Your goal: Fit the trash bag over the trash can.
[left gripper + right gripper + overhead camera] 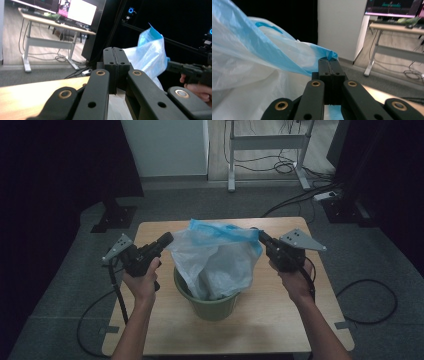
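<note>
In the high view, a thin plastic bag [217, 257] sat in the middle of the frame, its bottom tucked inside a green bin [210, 306] on a small wooden table [280, 320]. The left gripper [167, 239] pinched the bag's left edge and the right gripper [257, 234] pinched the blue rim on the right, so the bag was stretched between them. The left gripper view showed its jaws pressed tight together, with the bag [150, 57] puffing up at the right and the other hand [197, 87] far right. The right gripper view showed up close the blue rim [329, 55] clamped in shut jaws, with the bag filling the left half. The floor was grey carpet [65, 285], with black cables [370, 300] lying on it. A white desk [397, 28] stood at the upper right, a screen [81, 11] glowed at the top, and a white cabinet [165, 147] stood at the back
</note>
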